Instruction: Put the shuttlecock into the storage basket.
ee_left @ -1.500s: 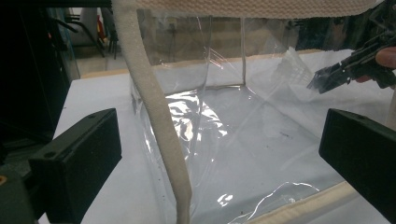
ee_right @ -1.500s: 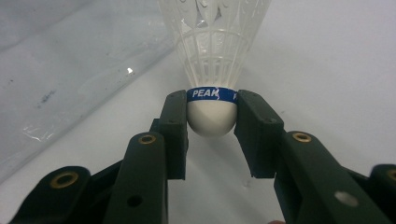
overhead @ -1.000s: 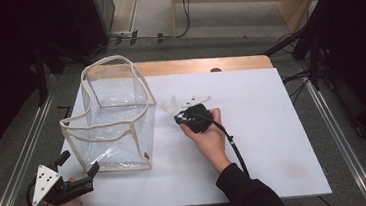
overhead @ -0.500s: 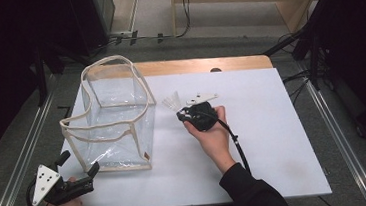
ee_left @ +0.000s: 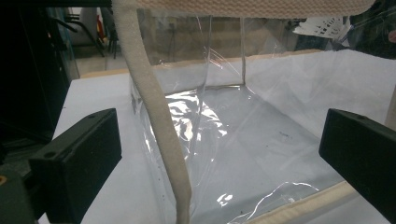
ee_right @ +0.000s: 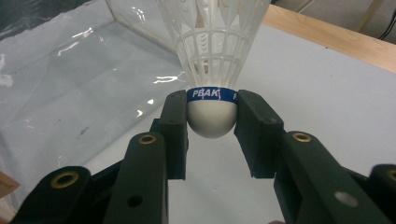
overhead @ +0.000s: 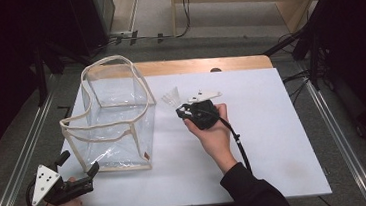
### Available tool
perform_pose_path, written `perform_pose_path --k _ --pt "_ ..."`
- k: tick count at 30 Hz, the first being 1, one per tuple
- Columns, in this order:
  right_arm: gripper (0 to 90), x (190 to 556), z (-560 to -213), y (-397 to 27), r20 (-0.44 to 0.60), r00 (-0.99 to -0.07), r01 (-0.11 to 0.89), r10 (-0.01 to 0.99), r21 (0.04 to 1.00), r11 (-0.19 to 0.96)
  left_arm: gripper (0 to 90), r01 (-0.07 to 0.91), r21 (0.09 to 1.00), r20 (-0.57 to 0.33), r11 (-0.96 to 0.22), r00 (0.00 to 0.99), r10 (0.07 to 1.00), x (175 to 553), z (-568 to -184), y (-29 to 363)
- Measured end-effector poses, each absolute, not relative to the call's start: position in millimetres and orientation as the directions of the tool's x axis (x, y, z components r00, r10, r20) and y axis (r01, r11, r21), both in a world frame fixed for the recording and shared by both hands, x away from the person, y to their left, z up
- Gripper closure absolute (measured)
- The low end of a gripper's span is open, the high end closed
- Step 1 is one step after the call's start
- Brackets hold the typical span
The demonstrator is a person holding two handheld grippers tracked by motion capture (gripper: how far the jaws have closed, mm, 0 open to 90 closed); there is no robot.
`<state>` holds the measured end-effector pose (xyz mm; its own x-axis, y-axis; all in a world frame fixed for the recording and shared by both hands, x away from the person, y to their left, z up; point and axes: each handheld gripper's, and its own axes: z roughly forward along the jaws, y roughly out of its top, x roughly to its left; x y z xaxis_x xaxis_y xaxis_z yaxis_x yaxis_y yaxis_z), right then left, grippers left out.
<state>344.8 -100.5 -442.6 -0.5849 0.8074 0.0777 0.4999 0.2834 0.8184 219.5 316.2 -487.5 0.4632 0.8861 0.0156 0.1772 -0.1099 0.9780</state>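
Comparing with a second ago, we see our right gripper carry the shuttlecock slightly farther up the white table, jaws clamped on its cork; so we judge it is heading for the clear bag. Left gripper rests open near the bag's front corner. Bag's webbing rim stands between shuttlecock and opening.
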Motion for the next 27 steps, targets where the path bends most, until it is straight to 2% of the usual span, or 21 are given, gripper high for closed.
perform_pose_path --k 27 --pt "62.9 336.7 -416.2 -97.2 0.056 -0.606 0.436 0.794 0.858 0.272 0.0 0.178 0.978 0.017 -0.111 0.463 0.886 219.7 -487.6 315.8"
